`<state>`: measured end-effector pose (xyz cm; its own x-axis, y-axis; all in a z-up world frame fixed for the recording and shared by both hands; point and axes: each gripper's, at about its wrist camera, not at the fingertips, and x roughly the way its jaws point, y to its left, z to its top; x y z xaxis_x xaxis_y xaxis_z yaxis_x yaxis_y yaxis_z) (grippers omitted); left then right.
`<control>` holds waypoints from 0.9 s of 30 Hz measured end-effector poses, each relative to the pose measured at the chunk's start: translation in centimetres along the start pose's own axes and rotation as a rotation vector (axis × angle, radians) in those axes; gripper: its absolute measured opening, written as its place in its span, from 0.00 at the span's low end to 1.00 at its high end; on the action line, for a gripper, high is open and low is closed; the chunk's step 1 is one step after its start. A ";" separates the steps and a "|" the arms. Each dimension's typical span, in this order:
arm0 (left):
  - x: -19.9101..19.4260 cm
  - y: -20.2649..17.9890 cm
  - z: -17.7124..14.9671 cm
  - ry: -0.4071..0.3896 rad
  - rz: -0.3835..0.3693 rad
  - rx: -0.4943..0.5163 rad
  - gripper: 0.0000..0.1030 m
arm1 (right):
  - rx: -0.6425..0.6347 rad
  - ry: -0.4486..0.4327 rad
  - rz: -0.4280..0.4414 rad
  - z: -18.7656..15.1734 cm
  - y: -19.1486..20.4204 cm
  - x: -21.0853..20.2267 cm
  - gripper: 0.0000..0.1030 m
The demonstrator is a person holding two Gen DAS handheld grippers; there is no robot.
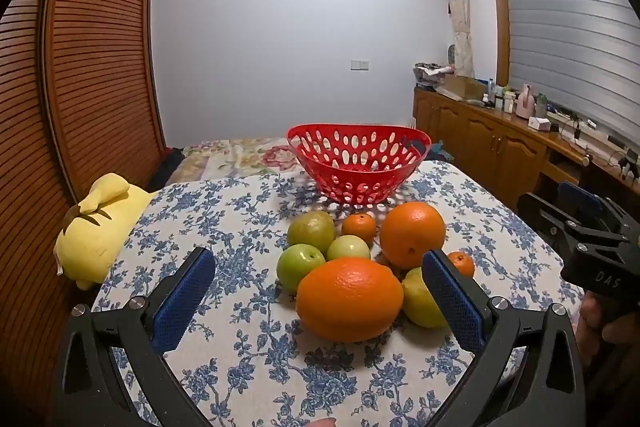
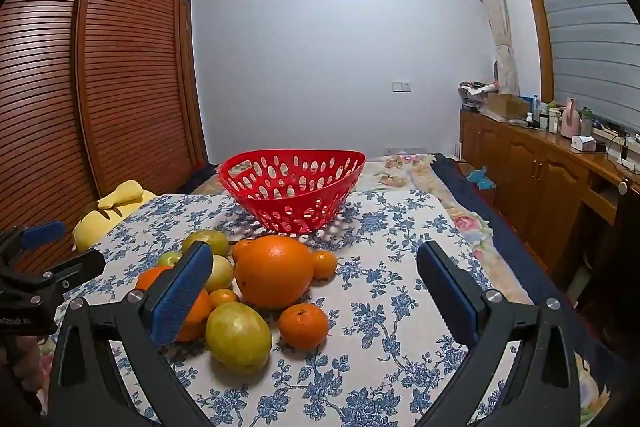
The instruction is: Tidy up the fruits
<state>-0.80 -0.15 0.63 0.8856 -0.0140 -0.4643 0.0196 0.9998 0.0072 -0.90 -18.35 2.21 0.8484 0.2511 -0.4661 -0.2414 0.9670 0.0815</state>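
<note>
- Fruits (image 1: 349, 299) lie heaped on our cloth (image 1: 248, 211), touching one another, just before the empty red basket (image 1: 358, 163).
- Left gripper (image 1: 320, 301) and right gripper (image 2: 314, 297) both gape wide, holding nothing.
- We risk nudging a neighbour: any orange (image 2: 274, 271) bumped may roll off the table.

Slatted wooden wardrobe (image 1: 92, 59), pale wall (image 1: 260, 27), shuttered window (image 1: 568, 27).
</note>
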 end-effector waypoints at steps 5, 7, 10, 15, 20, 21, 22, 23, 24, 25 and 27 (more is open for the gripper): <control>-0.2 0.0 0.0 -0.006 -0.001 0.000 1.00 | 0.004 0.001 0.001 0.0 0.1 -0.1 0.99; -0.3 0.0 0.0 -0.008 -0.002 -0.001 1.00 | -0.003 0.000 0.002 -0.1 -0.1 0.4 0.99; -0.2 -0.1 0.0 -0.009 0.000 -0.002 1.00 | -0.001 0.001 0.000 -0.1 0.0 0.3 0.99; -0.3 -0.1 0.0 -0.010 -0.002 -0.003 1.00 | -0.002 0.000 0.000 0.0 0.0 0.1 0.99; -0.3 0.0 0.0 -0.012 -0.005 -0.003 1.00 | -0.001 0.000 0.001 0.0 0.1 0.0 0.99; -0.3 -0.1 0.0 -0.014 -0.006 -0.003 1.00 | -0.002 0.000 0.001 0.0 0.1 0.0 0.99; -0.4 -0.1 0.0 -0.016 -0.006 -0.003 1.00 | -0.003 0.000 0.001 0.0 -0.1 0.1 0.99; -0.4 -0.1 0.1 -0.017 -0.007 -0.003 1.00 | -0.003 0.000 0.001 0.0 0.0 0.0 0.99; -0.4 -0.1 0.1 -0.018 -0.008 -0.003 1.00 | -0.003 -0.001 0.002 0.0 0.0 0.0 0.99; -0.4 -0.1 0.1 -0.020 -0.008 -0.002 1.00 | -0.003 -0.002 0.002 0.0 0.1 -0.1 0.99; -0.5 -0.1 0.0 -0.022 -0.008 -0.001 1.00 | -0.004 -0.001 0.003 0.1 0.1 -0.2 0.99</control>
<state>-1.28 -0.26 0.85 0.8955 -0.0223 -0.4446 0.0260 0.9997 0.0022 -1.08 -18.28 2.38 0.8482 0.2540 -0.4649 -0.2458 0.9661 0.0794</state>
